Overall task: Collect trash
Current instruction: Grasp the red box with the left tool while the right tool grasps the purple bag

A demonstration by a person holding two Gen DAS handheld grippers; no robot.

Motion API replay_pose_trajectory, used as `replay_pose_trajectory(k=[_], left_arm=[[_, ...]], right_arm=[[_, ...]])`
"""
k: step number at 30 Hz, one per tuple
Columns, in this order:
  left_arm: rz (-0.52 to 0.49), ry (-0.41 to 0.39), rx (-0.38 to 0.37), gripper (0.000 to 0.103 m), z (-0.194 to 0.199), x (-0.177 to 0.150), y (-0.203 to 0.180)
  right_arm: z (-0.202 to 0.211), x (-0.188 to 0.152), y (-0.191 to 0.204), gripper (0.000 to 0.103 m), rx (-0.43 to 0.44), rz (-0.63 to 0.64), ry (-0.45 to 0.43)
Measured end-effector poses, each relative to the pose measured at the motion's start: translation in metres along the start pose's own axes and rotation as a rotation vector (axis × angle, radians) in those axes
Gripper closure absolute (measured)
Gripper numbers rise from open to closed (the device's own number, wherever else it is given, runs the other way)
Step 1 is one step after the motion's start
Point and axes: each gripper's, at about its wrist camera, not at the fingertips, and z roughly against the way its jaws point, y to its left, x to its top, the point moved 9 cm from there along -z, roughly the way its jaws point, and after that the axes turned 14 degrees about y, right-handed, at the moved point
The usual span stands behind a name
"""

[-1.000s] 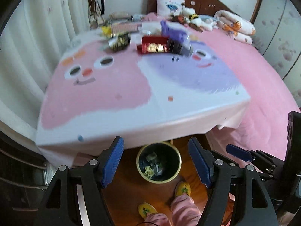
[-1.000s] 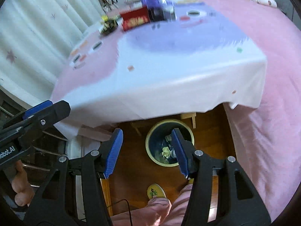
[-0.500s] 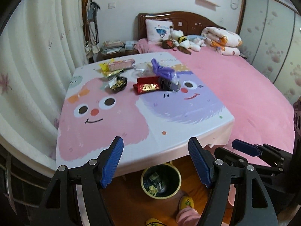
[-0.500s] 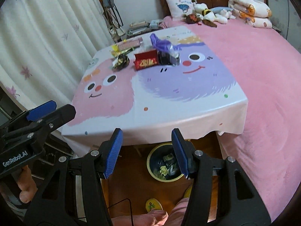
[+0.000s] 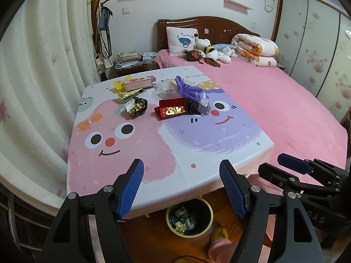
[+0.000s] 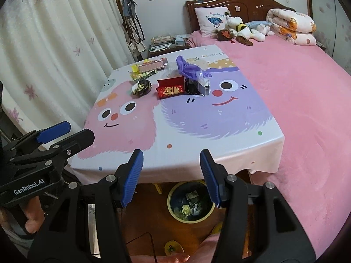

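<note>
The wrappers (image 5: 136,106) and red box (image 5: 172,110) lie far across the table (image 5: 153,153), well beyond both spread, seemingly empty grippers: left gripper (image 5: 182,186), right gripper (image 6: 171,175).

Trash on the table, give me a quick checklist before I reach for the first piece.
1. Left gripper jaws open and empty: ok.
2. Right gripper jaws open and empty: ok.
3. Trash within reach: not ok; the red packet, crumpled foil wrapper and purple bag lie at the far end of the table.
4. Bin accessible: ok, open on the floor at the near table edge, partly filled.
5. Grippers apart: ok.
</note>
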Motion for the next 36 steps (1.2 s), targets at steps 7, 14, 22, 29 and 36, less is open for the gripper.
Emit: replay_pose_trajectory(k=[7, 14, 22, 29, 36], left_arm=[[0.047, 0.026, 0.025, 0.030, -0.038, 0.047, 0.008], [0.230, 0.111, 0.024, 0.030, -0.110, 0.124, 0.026], [0.497, 0.212, -0.023, 0.030, -0.195, 0.188, 0.041], [0.690, 0.273, -0.026, 0.030, -0.253, 0.205, 0.056], [0.794, 0.314, -0.051, 0.030, -0.287, 0.210, 0.062]], right_arm=[[-0.040, 0.050, -0.022, 0.052, 0.033, 0.023, 0.019], [-0.106, 0.149, -0.056, 0.052, 0.095, 0.106, 0.091], [-0.186, 0.258, -0.081, 0.052, 0.141, 0.198, 0.190], [-0.268, 0.301, -0.068, 0.052, 0.107, 0.348, 0.300], [-0.324, 0.298, -0.074, 0.053, 0.057, 0.410, 0.374]])
